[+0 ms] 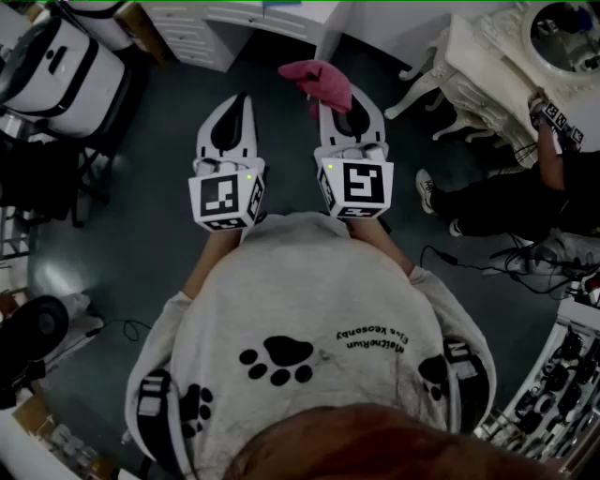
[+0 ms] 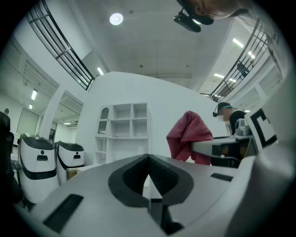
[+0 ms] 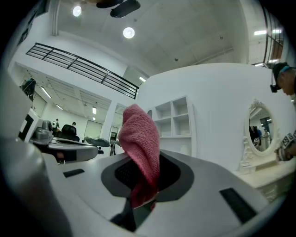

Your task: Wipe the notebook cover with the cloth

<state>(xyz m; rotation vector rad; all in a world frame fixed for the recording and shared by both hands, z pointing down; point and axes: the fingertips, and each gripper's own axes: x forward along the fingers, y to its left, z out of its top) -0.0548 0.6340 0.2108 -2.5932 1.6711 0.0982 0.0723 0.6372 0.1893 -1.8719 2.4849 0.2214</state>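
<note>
My right gripper is shut on a red cloth, which sticks out past its tips and flops forward. In the right gripper view the cloth rises from between the closed jaws of the gripper. My left gripper is held beside it, shut with nothing in it; its jaws meet at the tip in the left gripper view, where the cloth shows to the right. Both grippers are held up in front of the person's chest above the floor. No notebook is in view.
An ornate white dressing table with a round mirror stands at the upper right, and a person in black stands by it. White drawers are ahead. White machines stand at the left. Cables lie on the dark floor.
</note>
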